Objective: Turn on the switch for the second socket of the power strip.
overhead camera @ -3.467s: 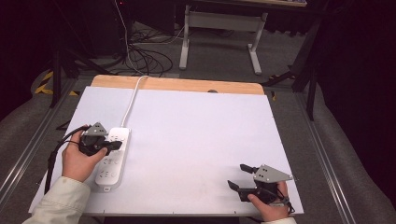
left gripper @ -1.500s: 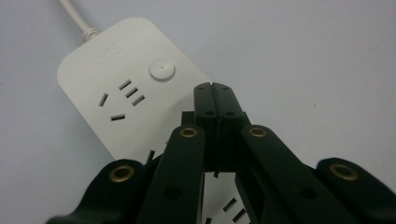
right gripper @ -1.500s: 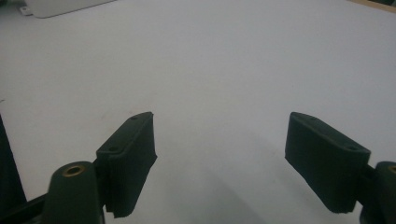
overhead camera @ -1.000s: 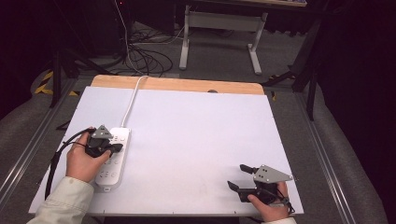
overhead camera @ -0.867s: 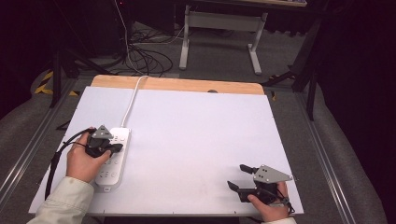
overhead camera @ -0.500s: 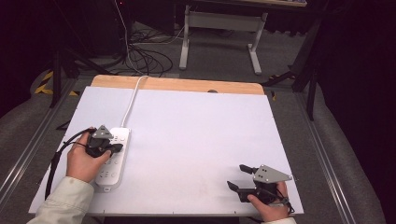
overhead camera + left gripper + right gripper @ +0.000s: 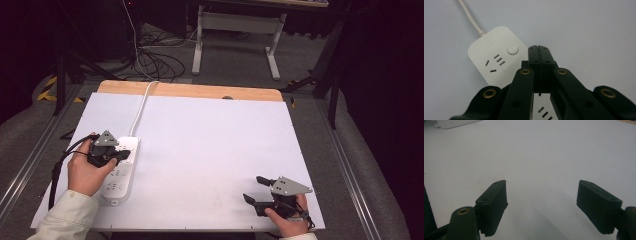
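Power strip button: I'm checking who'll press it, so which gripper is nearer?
Left. The left gripper, jaws shut, hovers over the power strip just beside its round button. The right gripper rests far across the table, jaws open.

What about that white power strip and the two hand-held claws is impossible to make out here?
- Power strip, high view: the left gripper and hand cover part of it; socket details too small.
- Left gripper view: the shut jaws hide the strip's middle; whether the tips touch it is unclear.
- Cord: its far end runs off the table.
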Tool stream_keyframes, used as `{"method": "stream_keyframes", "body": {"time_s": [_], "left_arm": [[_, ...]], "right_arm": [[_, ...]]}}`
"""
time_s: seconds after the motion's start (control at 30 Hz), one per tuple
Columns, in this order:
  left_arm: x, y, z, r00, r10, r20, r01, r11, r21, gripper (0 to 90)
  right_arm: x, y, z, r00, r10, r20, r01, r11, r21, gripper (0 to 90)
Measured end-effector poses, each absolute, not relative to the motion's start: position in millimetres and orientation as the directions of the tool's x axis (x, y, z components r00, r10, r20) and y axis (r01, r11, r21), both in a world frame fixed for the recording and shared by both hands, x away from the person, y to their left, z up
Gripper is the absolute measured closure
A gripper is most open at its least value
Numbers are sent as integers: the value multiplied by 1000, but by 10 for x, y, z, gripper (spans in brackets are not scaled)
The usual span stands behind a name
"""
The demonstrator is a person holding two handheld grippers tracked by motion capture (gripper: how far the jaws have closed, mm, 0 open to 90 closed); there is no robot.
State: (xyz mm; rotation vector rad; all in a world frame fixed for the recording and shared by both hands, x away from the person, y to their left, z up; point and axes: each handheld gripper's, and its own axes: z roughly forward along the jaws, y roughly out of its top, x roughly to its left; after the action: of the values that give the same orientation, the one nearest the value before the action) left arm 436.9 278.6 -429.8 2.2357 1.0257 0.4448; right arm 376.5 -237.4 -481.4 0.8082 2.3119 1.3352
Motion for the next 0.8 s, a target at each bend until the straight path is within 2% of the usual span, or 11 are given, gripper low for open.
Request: {"method": "stream_keyframes", "body": {"time_s": [0.17, 0.77, 0.8], "left_arm": [[4331, 2790, -4246, 646, 764, 11, 554, -478, 682, 899], [4244, 2801, -4105, 656, 754, 23, 520, -474, 711, 898], [4235, 2801, -4098, 660, 751, 16, 520, -472, 711, 878]], "right_arm": [[3767, -2382, -4819, -774, 633, -14, 304, 391, 869, 248], [3765, -2387, -4820, -774, 633, -14, 305, 392, 868, 249], [3765, -2386, -4820, -774, 633, -15, 305, 393, 868, 248]]}}
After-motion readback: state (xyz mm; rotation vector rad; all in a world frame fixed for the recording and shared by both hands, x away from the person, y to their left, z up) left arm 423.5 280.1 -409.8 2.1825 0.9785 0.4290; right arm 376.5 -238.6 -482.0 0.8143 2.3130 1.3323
